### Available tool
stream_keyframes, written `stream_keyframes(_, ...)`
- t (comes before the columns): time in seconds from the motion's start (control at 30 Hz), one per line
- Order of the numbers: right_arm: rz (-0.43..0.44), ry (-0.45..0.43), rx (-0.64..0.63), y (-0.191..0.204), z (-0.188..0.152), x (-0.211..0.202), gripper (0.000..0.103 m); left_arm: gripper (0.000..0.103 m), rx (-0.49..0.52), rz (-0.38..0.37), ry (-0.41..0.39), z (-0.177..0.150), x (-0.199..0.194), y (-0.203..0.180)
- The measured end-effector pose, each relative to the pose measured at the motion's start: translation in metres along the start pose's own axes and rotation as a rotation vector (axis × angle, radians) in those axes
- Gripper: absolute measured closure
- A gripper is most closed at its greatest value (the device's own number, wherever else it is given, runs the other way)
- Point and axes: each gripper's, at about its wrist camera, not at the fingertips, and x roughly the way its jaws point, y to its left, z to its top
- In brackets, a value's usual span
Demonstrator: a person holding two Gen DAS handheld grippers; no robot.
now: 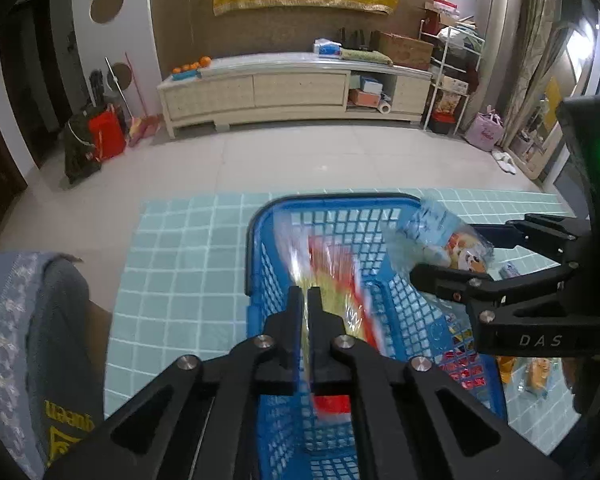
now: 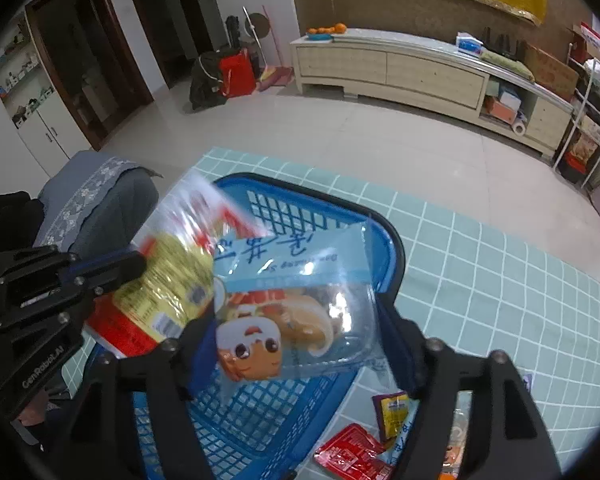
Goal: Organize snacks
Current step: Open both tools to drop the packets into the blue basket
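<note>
A blue plastic basket (image 1: 260,264) (image 2: 384,248) stands on a teal checked cloth. My left gripper (image 1: 305,300) is shut on a yellow and red snack bag (image 1: 340,276) (image 2: 168,276), held over the basket. My right gripper (image 2: 296,320) (image 1: 452,252) is shut on a clear bread packet with a light blue header and a cartoon face (image 2: 292,300) (image 1: 440,236), held above the basket's right rim. A red sachet (image 2: 352,452), a purple and yellow sachet (image 2: 392,412) and other small packets (image 1: 536,372) lie on the cloth to the right of the basket.
A grey cushioned seat (image 1: 32,340) (image 2: 100,200) stands left of the cloth. A long cream cabinet (image 1: 292,88) runs along the far wall, with bags (image 1: 96,140) at its left and a white rack (image 1: 452,68) at its right. Tiled floor lies between.
</note>
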Motion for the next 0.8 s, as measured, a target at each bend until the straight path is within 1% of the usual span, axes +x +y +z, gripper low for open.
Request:
stream_keyframes(0.03, -0.010, 0.002, 0.002, 0.000, 0.001, 0.000, 0.017, 0.082, 0.009, 0.010, -0.010, 0.000, -0.003, 0.002)
stream_keyframes(0.07, -0.020, 0.000, 0.007, -0.001, 0.000, -0.001, 0.013, 0.060, 0.010, 0.021, -0.018, -0.001, -0.005, 0.001)
stream_keyframes(0.1, -0.022, -0.005, 0.015, -0.001, -0.001, -0.003, 0.012, 0.053, 0.007, 0.026, -0.030, 0.000, -0.008, 0.001)
stream_keyframes(0.23, -0.034, -0.024, 0.051, -0.008, -0.004, -0.013, 0.011, 0.052, 0.008, 0.039, -0.036, 0.000, -0.014, 0.003)
stream_keyframes(0.3, -0.039, -0.036, 0.070, -0.014, -0.006, -0.021, 0.011, 0.048, 0.015, 0.042, -0.037, -0.001, -0.018, 0.002)
stream_keyframes(0.43, -0.045, -0.056, 0.103, -0.025, -0.015, -0.042, 0.011, 0.047, 0.016, 0.027, -0.036, -0.004, -0.027, -0.005)
stream_keyframes(0.53, -0.047, -0.071, 0.125, -0.035, -0.020, -0.056, 0.011, 0.042, 0.026, 0.016, -0.044, -0.005, -0.036, -0.018)
stream_keyframes(0.67, -0.051, -0.092, 0.150, -0.044, -0.034, -0.081, 0.011, 0.041, 0.053, 0.005, -0.054, -0.007, -0.048, -0.034)
stream_keyframes(0.77, -0.054, -0.112, 0.168, -0.050, -0.043, -0.100, 0.011, 0.034, 0.076, -0.005, -0.069, -0.010, -0.062, -0.048)
stream_keyframes(0.8, -0.055, -0.118, 0.172, -0.053, -0.047, -0.105, 0.011, 0.033, 0.083, -0.009, -0.076, -0.012, -0.067, -0.054)
